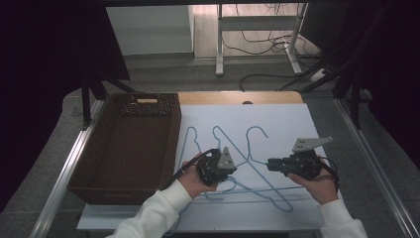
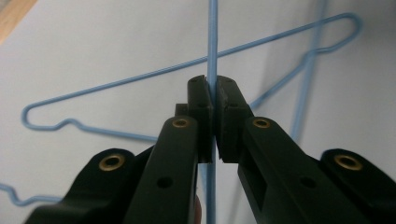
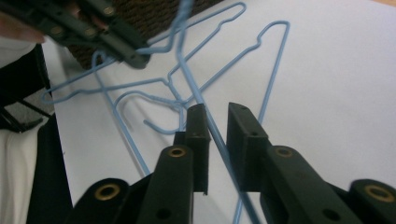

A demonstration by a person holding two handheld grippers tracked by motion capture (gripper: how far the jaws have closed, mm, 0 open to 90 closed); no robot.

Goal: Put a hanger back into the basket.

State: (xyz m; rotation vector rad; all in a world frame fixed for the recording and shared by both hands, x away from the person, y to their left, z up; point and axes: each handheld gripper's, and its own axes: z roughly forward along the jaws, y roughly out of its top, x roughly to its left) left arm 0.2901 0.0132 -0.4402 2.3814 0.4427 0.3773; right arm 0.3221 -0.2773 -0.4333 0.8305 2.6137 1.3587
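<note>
Clamping one blue hanger wire (image 2: 212,56), the left gripper (image 2: 212,100) holds; the right gripper (image 3: 218,122) gapes astride another wire (image 3: 205,116), seemingly untouched.

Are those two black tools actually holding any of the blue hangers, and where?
The left tool is shut on a straight wire of a blue hanger. The right tool is open, with a hanger wire passing between its jaws, not clamped.

Basket (image 1: 124,148) left on table (image 1: 297,124), hangers (image 1: 247,168) just right.
</note>
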